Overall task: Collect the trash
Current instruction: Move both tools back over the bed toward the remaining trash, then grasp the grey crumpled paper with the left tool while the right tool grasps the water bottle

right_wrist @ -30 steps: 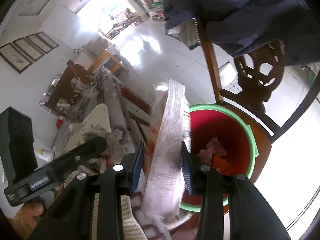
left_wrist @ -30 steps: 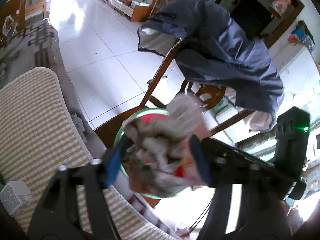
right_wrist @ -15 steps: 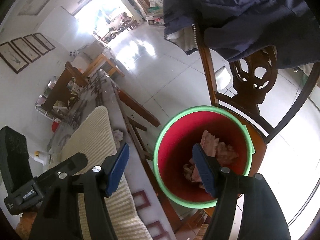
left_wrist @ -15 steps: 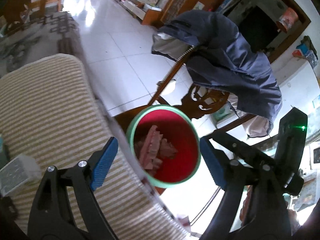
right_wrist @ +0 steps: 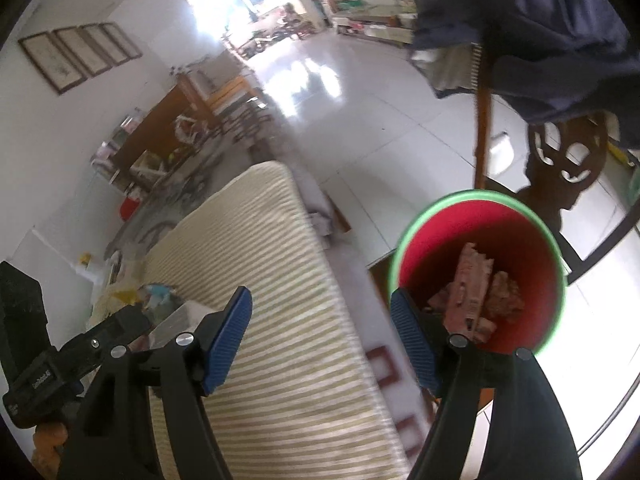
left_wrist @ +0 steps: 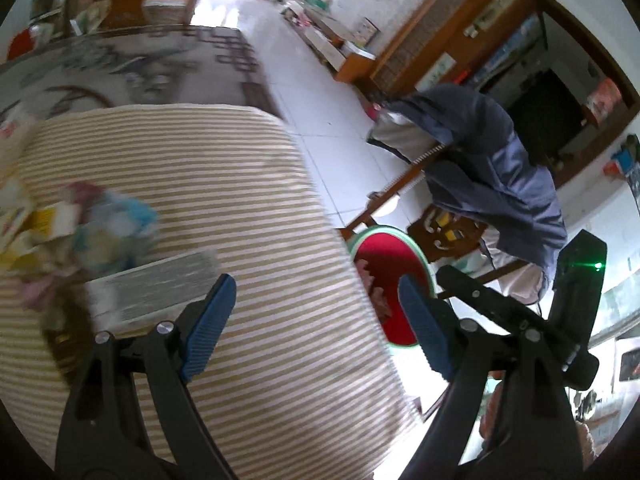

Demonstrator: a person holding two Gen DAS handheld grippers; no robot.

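Nearest, the left gripper [left_wrist: 314, 320] hangs over the striped cloth [left_wrist: 248, 240] that covers the table, its blue fingers [left_wrist: 208, 322] spread wide with nothing between them; its jaws have just been opening. The right gripper [right_wrist: 320, 340] is beside it at the table's edge, its blue fingers [right_wrist: 228, 334] also well apart and empty, having just opened further.

On the cloth, toward the table's left side as the left wrist view shows it, lies a blurred heap of trash [left_wrist: 92, 224]: crumpled paper in pale blue, yellow and pink, with a flat grey printed sheet [left_wrist: 160, 288] lying just beside it, closest to the left gripper. The motion blur is too strong to tell the single pieces apart.

Just off the table's right edge stands the red bucket [right_wrist: 536, 240] with a green rim, set on the seat of a wooden chair [right_wrist: 568, 168]. Inside the bucket lie pinkish scraps of paper [right_wrist: 476, 284], piled near the bottom.

A dark blue jacket [left_wrist: 492, 160] is draped over the back of the chair. Beyond it the white tiled floor [right_wrist: 360, 120] runs away to a bright doorway, with wooden furniture along the walls and a row of framed pictures [right_wrist: 80, 56] on the white wall to the left.
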